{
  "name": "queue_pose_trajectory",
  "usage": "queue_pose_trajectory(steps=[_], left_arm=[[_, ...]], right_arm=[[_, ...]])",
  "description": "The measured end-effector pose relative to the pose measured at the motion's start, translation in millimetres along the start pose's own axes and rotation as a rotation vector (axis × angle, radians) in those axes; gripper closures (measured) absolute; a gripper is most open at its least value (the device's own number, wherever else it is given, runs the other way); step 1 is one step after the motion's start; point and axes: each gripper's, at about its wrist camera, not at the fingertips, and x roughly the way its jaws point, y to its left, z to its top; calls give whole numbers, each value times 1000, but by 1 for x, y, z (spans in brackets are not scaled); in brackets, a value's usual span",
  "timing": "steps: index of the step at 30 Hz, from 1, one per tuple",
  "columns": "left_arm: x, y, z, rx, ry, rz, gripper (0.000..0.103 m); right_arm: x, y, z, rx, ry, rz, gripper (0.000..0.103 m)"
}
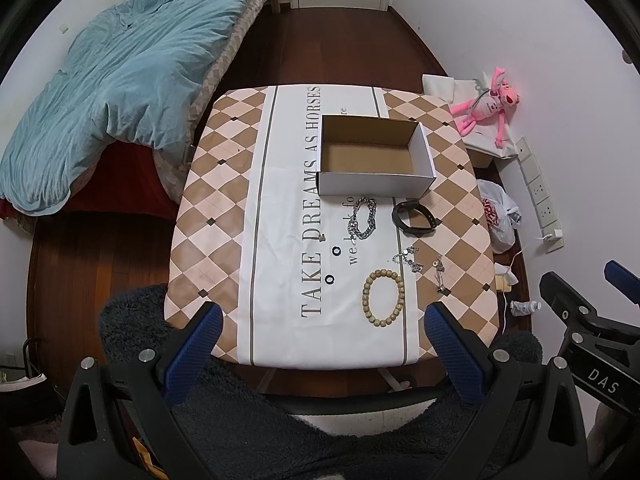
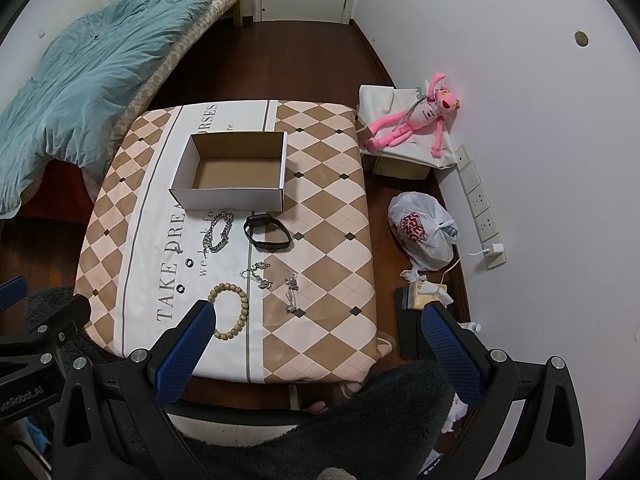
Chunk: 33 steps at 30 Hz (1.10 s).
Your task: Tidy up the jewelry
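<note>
The left claw (image 1: 322, 328) stands spread wide, its blue-padded fingers (image 1: 208, 332) gripping nothing, above the near edge of the table with the checkered brown and cream cloth (image 1: 208, 184). The right claw (image 2: 316, 330) is spread wide as well and empty.

Just ahead of the left claw, between its fingers, lies the round bracelet of pale wooden beads (image 1: 383, 298). In the right view the same bracelet (image 2: 234, 312) is partly hidden behind the left finger of that claw. Two small black rings (image 1: 336, 251) lie a little further, on the white printed strip. To the right of the beads are thin silver chains with charms (image 1: 412, 261); the right view shows them more clearly (image 2: 260, 274).

Further out lie the heavy silver link bracelet (image 1: 362, 218) and the black strap watch (image 1: 416, 218), side by side but apart. Beyond them stands the open white cardboard box with brown inside (image 1: 376, 156), with nothing in it.

Only the right view shows the whole white plastic bag with red print (image 2: 424, 228) on the floor. Both show the pink plush toy (image 2: 412, 120) and the bed with the teal quilt (image 1: 120, 72).
</note>
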Motion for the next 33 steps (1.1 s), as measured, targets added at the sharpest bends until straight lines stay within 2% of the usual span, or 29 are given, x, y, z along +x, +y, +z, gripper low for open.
queue_pose_trajectory(steps=[21, 27, 31, 33], left_arm=[[-2, -2, 4, 4, -19, -5, 0], [33, 0, 12, 14, -43, 70, 0], [73, -1, 14, 30, -11, 106, 0], [95, -4, 13, 43, 19, 124, 0]], right_arm=[[-6, -6, 4, 32, -13, 5, 0], [45, -21, 4, 81, 48, -13, 0], [97, -27, -10, 106, 106, 27, 0], [131, -24, -17, 105, 142, 34, 7]])
